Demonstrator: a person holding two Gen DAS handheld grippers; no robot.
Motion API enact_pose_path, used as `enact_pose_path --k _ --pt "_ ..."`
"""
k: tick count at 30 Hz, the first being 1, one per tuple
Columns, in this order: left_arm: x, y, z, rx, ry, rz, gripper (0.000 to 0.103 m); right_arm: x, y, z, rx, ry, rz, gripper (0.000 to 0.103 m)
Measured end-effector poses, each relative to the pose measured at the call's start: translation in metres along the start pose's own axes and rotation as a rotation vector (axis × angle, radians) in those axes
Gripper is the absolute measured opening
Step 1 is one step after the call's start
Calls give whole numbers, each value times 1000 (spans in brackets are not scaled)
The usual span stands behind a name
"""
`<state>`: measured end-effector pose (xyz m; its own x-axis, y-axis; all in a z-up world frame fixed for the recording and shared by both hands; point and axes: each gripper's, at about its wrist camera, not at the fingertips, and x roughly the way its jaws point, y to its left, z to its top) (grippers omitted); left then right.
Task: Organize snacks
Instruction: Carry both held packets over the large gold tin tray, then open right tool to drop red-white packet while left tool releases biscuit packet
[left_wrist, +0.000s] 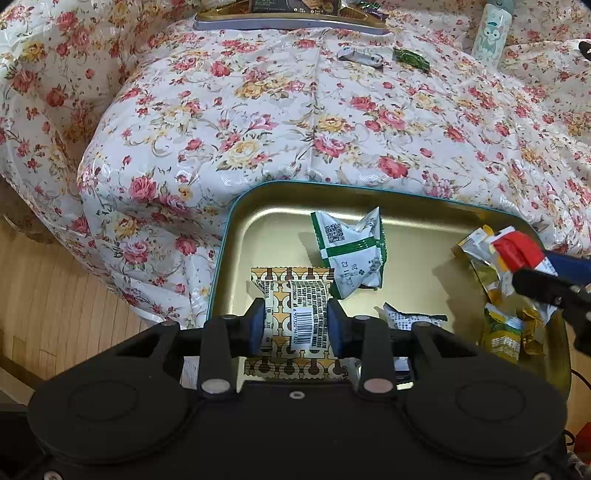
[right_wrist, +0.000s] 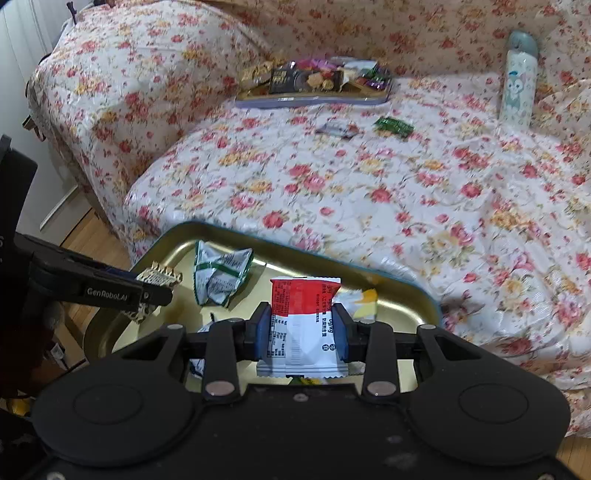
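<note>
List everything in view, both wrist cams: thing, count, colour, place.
near tin tray: 1, gold with teal rim, bed's front edge
green-white packet: 1, lying in near tray
brown-patterned packet: 1, held over near tray
red-white packet: 1, held over near tray
yellow packets: several, near tray's right side
far tray: 1, piled with snacks, back of bed
loose wrappers: 2, green and white, mid-bed
bottle: 1, pale, standing far right
left hand-held gripper: black, shut
right hand-held gripper: black, shut

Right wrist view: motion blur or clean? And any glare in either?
Right wrist: the floral bedspread is smeared by motion, yet the red-and-white packet in the right gripper stays sharp. Left wrist: crisp throughout; soft sheen on the gold tin, barcode on the patterned packet readable. Both bow outward, fisheye.
</note>
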<state>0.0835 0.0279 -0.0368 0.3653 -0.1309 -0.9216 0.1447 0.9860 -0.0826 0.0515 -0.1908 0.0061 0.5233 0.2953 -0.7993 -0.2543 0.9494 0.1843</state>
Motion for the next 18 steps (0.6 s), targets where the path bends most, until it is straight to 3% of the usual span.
enact_pose_path --k 18 --pt "14 1 6 -32 38 -4 43 25 6 5 -11 83 6 37"
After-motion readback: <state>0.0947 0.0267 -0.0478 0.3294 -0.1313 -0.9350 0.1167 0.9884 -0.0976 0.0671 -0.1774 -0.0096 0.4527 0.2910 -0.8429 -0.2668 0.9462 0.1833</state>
